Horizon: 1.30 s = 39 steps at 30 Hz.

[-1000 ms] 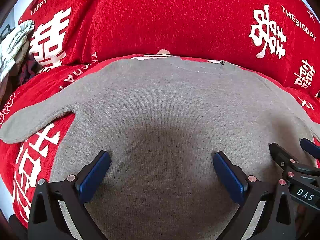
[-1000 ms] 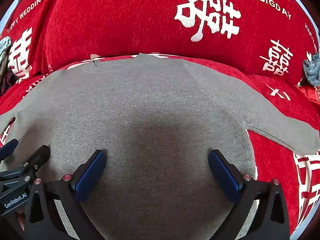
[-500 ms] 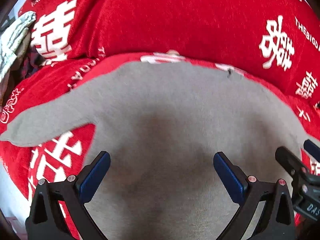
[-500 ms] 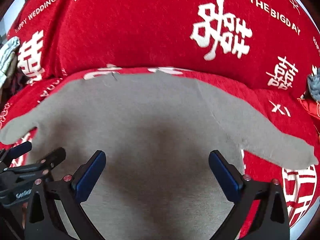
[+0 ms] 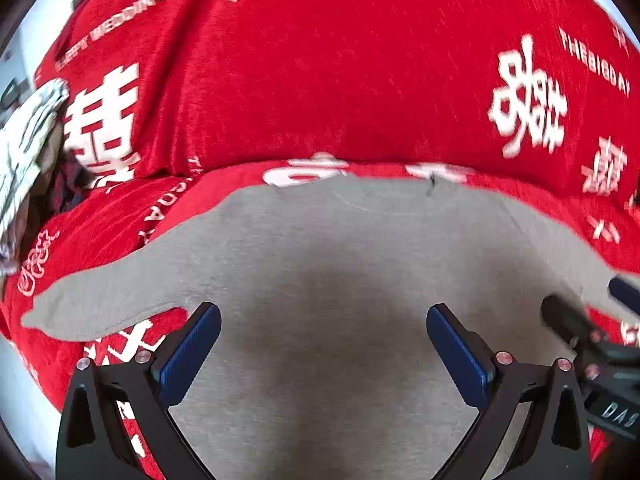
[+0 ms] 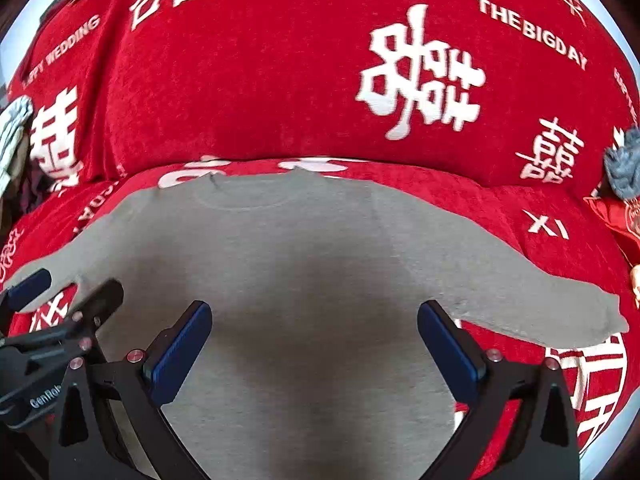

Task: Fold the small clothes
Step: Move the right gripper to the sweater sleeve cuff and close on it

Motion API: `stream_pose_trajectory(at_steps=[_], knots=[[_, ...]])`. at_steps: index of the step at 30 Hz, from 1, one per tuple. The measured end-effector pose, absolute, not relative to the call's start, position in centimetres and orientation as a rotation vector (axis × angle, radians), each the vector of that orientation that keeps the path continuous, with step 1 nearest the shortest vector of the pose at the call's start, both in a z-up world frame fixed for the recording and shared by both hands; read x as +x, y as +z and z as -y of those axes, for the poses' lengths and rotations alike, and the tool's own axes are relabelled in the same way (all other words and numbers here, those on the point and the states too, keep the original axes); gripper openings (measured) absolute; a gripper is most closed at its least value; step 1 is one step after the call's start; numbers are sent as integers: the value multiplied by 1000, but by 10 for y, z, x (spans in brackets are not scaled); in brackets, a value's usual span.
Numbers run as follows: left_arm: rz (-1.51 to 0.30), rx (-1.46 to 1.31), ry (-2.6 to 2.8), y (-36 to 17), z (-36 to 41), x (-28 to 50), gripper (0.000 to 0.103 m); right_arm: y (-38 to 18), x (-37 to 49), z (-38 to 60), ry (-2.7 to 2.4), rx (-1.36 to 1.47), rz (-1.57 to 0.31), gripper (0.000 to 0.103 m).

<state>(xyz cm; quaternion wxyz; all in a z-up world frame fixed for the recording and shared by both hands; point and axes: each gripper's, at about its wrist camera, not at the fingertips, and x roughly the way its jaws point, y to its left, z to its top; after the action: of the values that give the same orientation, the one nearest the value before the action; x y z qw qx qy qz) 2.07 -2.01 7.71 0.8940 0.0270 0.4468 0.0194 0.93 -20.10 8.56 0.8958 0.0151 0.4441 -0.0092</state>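
A small grey long-sleeved knit top lies flat on a red sofa cover, collar away from me and both sleeves spread out. It also shows in the right wrist view. My left gripper is open and empty above the top's lower left part. My right gripper is open and empty above its lower right part. Each gripper shows at the edge of the other's view: the right one and the left one.
The red sofa cover with white lettering covers seat and backrest. A pale crumpled garment lies at the far left. A blue-grey cloth and a red item sit at the far right.
Both grippers have pulled back from the top, so more of the sleeves and sofa shows. Both stay open. The top has not moved.
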Motion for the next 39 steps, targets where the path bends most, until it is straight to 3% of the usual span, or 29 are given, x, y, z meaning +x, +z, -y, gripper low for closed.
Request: stream_pose_trajectory(at_steps=[39], knots=[[-896,214,-119,66,187,33,103,59,-22,384,-269,203,-900,102]])
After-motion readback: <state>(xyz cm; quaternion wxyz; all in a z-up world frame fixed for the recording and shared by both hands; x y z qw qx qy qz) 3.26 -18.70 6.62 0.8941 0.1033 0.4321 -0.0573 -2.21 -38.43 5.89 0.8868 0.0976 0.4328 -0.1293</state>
